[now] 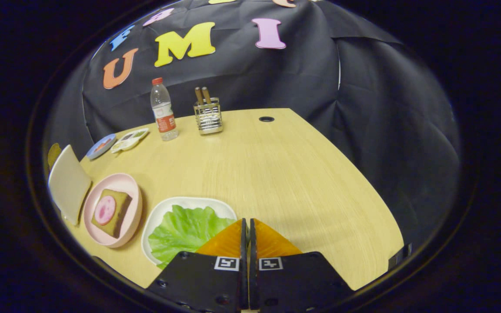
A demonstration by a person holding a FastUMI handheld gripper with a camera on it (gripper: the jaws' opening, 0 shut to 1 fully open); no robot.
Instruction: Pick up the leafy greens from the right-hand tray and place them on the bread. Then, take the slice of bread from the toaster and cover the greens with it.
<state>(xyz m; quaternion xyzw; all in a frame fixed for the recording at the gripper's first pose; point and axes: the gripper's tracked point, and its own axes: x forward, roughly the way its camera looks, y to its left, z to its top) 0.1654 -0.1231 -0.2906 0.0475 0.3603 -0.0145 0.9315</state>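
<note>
A: Start at the tongs [248,230]. How do they stand?

B: Drawn together, the two fingers nearly meeting with a thin slit between them and nothing in it. They hang above the wooden surface [285,174], just beside the near edge of the white tray [198,202].

A: And the leafy greens [181,232]?

B: One broad lettuce leaf lying flat in that white tray, just left of the fingers, partly hidden behind the left one. I'd judge it very light, thin and floppy, with a ruffled edge. It will likely droop and fold when lifted, and may tear or slip if pinched hard.

A: So where to take hold?

B: At the ruffled rim nearest the fingers, where the leaf seems to stand a little off the tray. The tongs must widen first, then close gently on the edge.

A: Where does it go?

B: Onto the bread [112,212] with a round pink slice on top, lying on the pink plate [125,182] just left of the tray. Beyond that stands what looks like the toaster's pale slice [68,182], upright.

A: Farther out?

B: A water bottle [163,111] and a wire utensil holder [208,115] near the wall, well apart.
</note>
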